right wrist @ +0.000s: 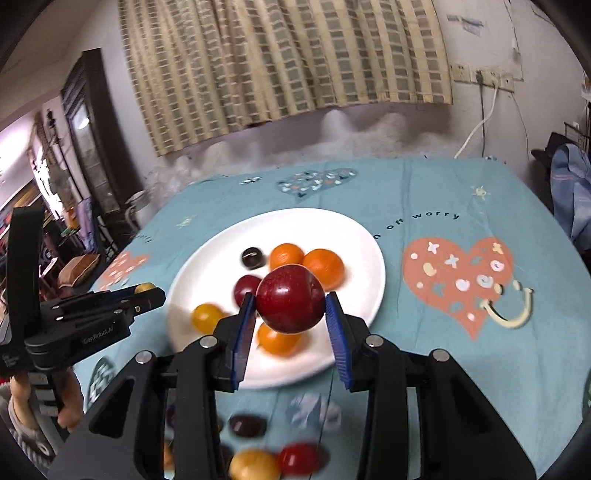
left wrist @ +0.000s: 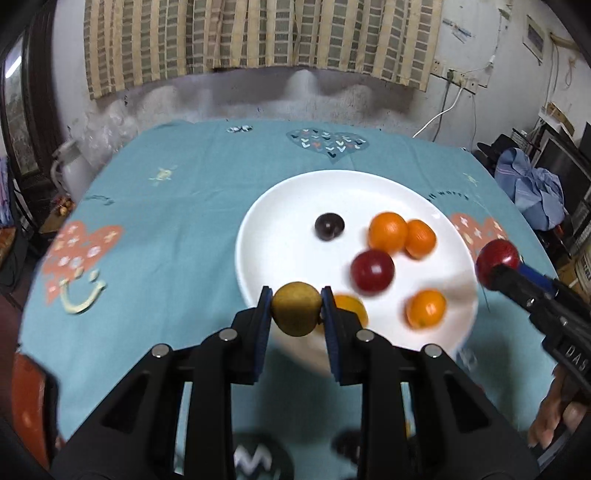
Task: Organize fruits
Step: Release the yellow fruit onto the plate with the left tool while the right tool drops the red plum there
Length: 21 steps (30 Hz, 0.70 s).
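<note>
A white plate (left wrist: pixel 295 206) (right wrist: pixel 354 236) sits on the teal tablecloth. It holds several oranges (left wrist: pixel 388 232) (right wrist: pixel 325 267), a red plum (left wrist: pixel 372 271) (right wrist: pixel 246 286) and a dark plum (left wrist: pixel 329 226) (right wrist: pixel 252 257). My left gripper (left wrist: pixel 296 314) is shut on a yellow-green fruit (left wrist: pixel 296 313) above the plate's near rim; it also shows in the right wrist view (right wrist: pixel 146 291). My right gripper (right wrist: pixel 290 306) is shut on a red plum (right wrist: pixel 290 299) above the plate's near side; it shows in the left wrist view (left wrist: pixel 496 264) at the plate's right edge.
Loose fruits lie on the cloth below the grippers: a dark plum (right wrist: pixel 247 424), a yellow fruit (right wrist: pixel 255 465) and a red one (right wrist: pixel 299 458). A wall with a curtain (left wrist: pixel 258 33) stands behind the table. Clutter and blue cloth (left wrist: pixel 528 184) lie to the right.
</note>
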Motion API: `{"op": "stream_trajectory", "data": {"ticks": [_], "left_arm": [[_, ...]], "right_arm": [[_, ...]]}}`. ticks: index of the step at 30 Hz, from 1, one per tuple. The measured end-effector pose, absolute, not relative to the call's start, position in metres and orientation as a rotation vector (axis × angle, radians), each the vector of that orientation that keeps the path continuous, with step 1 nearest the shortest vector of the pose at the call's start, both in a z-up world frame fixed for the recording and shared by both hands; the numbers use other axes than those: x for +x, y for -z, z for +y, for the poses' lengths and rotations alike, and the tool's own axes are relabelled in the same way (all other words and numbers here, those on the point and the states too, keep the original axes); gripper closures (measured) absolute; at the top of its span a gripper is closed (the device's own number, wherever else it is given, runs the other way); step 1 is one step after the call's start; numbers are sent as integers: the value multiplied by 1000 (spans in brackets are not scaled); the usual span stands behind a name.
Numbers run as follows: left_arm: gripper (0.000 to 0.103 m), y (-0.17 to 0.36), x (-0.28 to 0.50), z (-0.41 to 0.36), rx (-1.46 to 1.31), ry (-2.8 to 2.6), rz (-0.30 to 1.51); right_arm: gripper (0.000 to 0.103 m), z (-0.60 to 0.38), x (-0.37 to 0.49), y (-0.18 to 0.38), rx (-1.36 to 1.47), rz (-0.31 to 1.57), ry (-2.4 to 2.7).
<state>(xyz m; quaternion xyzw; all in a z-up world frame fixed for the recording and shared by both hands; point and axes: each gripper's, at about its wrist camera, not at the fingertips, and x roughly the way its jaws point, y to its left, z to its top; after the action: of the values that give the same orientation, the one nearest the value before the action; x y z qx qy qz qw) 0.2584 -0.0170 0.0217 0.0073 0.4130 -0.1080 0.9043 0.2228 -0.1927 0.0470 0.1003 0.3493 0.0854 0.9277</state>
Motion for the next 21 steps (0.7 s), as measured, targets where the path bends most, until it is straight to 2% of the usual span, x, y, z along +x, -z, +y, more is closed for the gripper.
{"op": "stream_trajectory", "data": {"ticks": [5,7,9,15,21], "left_arm": [[76,1,293,-22,-19,240,889],[65,4,295,-24,-13,239,878],[60,4,294,-26,-9,248,862],[60,-3,286,-31,7,256,848],[59,-23,239,-14,-11,233,827]], "right_arm": [[63,-194,242,-36,218,742,-181],[62,-196,241,-40,216,716,-182],[61,-197,237,-46,216,686,-186],[61,-192,220,-69,204,616,-206],[59,-177,184,-101,184,584,-263]]}}
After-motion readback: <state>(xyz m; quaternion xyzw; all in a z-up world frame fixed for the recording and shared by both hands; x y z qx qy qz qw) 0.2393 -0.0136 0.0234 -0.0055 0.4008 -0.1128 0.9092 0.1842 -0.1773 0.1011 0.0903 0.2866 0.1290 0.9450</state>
